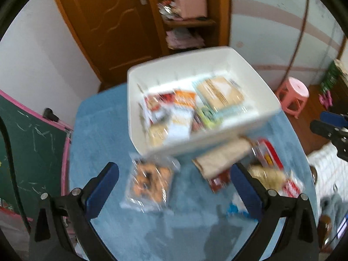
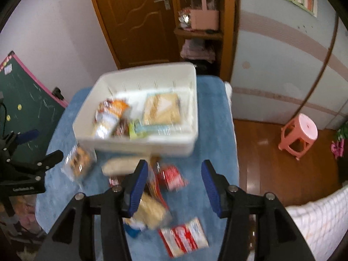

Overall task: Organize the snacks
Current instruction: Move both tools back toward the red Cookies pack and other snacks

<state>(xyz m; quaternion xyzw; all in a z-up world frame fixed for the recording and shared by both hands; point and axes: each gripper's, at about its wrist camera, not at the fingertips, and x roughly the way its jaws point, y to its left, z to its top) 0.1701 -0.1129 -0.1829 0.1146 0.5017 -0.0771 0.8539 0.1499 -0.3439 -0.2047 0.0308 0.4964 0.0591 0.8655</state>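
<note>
We see a brown wooden door (image 2: 139, 19) with a metal handle (image 2: 162, 0). Beside it stands a wooden shelf (image 2: 199, 33) carrying a pink box (image 2: 204, 18). A pink plastic stool (image 2: 299, 134) sits on the wooden floor (image 2: 271, 169), and a green chalkboard (image 1: 28, 152) with a pink frame leans against the white wall at our left.

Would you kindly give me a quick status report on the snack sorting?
Left gripper open, right gripper open, both empty. White bin partly filled; several snack packets loose on the blue cloth. Nothing blocking.
</note>
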